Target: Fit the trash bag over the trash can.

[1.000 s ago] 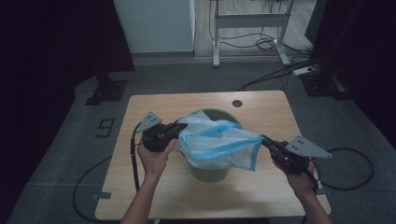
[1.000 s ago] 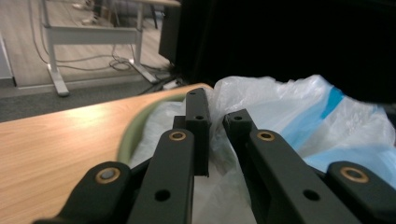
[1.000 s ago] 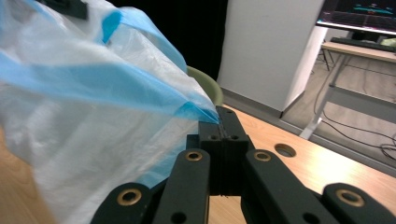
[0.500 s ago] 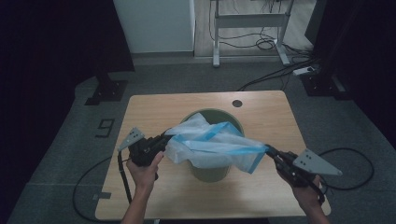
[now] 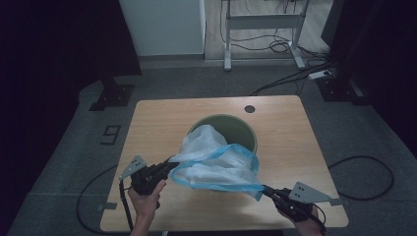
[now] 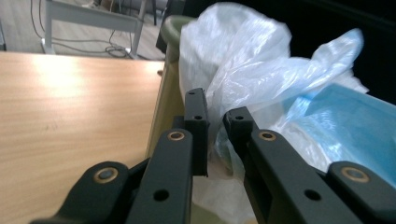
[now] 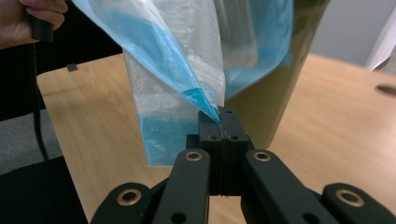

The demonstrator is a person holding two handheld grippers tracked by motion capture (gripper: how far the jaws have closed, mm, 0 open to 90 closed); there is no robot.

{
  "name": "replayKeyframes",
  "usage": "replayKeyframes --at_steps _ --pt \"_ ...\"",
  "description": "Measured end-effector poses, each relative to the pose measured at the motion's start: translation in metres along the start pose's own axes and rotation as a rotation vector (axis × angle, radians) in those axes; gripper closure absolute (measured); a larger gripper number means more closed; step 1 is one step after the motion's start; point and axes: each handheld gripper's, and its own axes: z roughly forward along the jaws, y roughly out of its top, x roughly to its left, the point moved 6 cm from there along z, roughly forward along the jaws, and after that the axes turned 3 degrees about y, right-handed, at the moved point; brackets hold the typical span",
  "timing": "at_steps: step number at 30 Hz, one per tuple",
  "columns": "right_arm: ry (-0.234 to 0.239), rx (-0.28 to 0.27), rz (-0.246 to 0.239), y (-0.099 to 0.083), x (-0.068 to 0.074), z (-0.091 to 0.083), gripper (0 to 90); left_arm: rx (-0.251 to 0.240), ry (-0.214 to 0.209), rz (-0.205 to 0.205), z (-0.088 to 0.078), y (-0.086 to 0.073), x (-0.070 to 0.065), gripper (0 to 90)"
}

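Bag stretched over the bin on the bench

The left tongs [image 5: 169, 165] pinched the near-left edge of the blue-and-clear plastic bag [image 5: 216, 164], and the right tongs [image 5: 266, 189] were clamped tight on its near-right corner; the bag hung between them, draped partly over the green bin [image 5: 241, 130] standing mid-bench [image 5: 162, 118].

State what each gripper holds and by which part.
Both hold the plastic bin bag: left gripper its rim's left side, right gripper its blue-edged corner.
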Motion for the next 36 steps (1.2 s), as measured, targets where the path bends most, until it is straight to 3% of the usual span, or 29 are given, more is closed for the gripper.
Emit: replayKeyframes --at_steps 3,5,8,12,19,24,29,32,36 --pt "0.007 0.033 0.01 -0.01 0.001 0.008 88.9 0.012 -0.001 -0.014 0.002 -0.004 0.002 82.5" --pt "0.007 0.043 0.01 -0.011 0.002 0.011 88.9 0.01 -0.009 -0.002 0.001 -0.002 0.0 80.5" --pt "-0.006 0.04 -0.008 -0.005 0.002 0.012 88.8 -0.017 0.004 0.024 -0.006 0.01 -0.006 60.2" --pt "-0.031 0.027 -0.018 0.006 -0.002 0.007 88.9 -0.044 -0.017 0.077 -0.02 0.032 -0.02 37.4" --pt "-0.052 0.025 -0.016 0.015 -0.003 0.004 88.9 -0.052 -0.024 0.178 -0.029 0.055 -0.041 19.7" --pt "-0.052 0.032 -0.023 0.018 -0.003 0.004 88.9 -0.023 -0.022 0.244 -0.021 0.063 -0.052 19.1" --pt "-0.05 0.029 -0.02 0.018 -0.003 0.005 88.9 0.083 -0.052 0.284 0.004 0.063 -0.062 20.4" --pt "-0.047 0.032 -0.022 0.017 -0.002 0.005 88.8 0.135 -0.046 0.299 0.02 0.061 -0.06 26.8" --pt "-0.044 0.036 -0.028 0.015 -0.001 0.003 87.8 0.164 -0.021 0.325 0.03 0.056 -0.058 47.6"
